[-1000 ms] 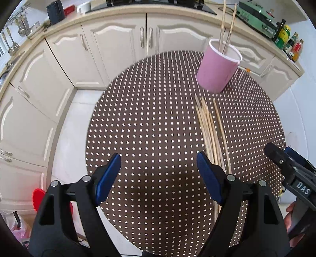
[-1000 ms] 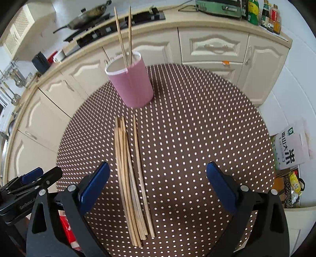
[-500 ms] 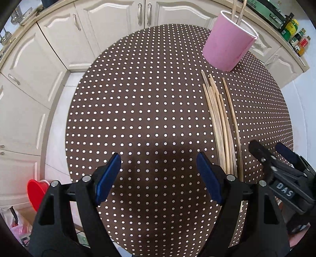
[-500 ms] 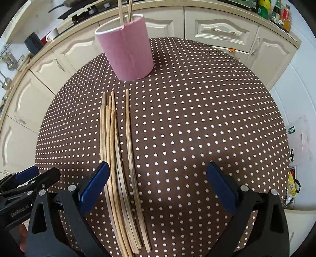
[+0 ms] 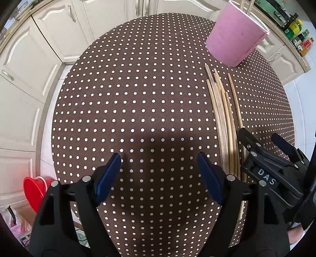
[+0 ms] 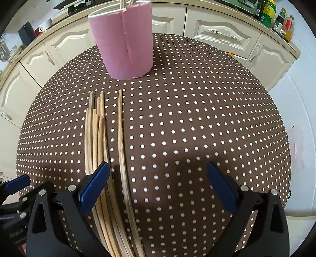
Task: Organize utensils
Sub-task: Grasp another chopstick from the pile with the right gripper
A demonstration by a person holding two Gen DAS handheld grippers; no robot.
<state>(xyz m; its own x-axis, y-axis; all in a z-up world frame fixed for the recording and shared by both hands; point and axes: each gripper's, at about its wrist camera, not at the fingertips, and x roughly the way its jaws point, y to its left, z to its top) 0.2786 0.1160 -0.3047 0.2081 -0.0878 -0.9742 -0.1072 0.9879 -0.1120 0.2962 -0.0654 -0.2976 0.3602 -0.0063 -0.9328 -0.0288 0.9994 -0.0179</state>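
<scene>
Several chopsticks [image 6: 98, 142] lie side by side on the round dotted bench [image 6: 197, 128], a tight bunch plus one stick [image 6: 121, 142] just apart on its right, all pointing toward a pink cup [image 6: 123, 39] that stands upright near the far edge. Two more sticks poke out of the cup's top. The right gripper [image 6: 158, 183] hangs above the near ends of the sticks, jaws wide apart and gripping nothing; its left finger [image 6: 94, 185] sits over the bunch, and the lone stick runs between the fingers. The left gripper [image 5: 159, 176] hovers over bare bench left of the chopsticks, jaws likewise spread and empty. Cream cabinets [image 6: 221, 35] ring the bench, bottles [image 6: 276, 17] stand on the far worktop, and a red bucket [image 5: 34, 190] sits on the floor.
</scene>
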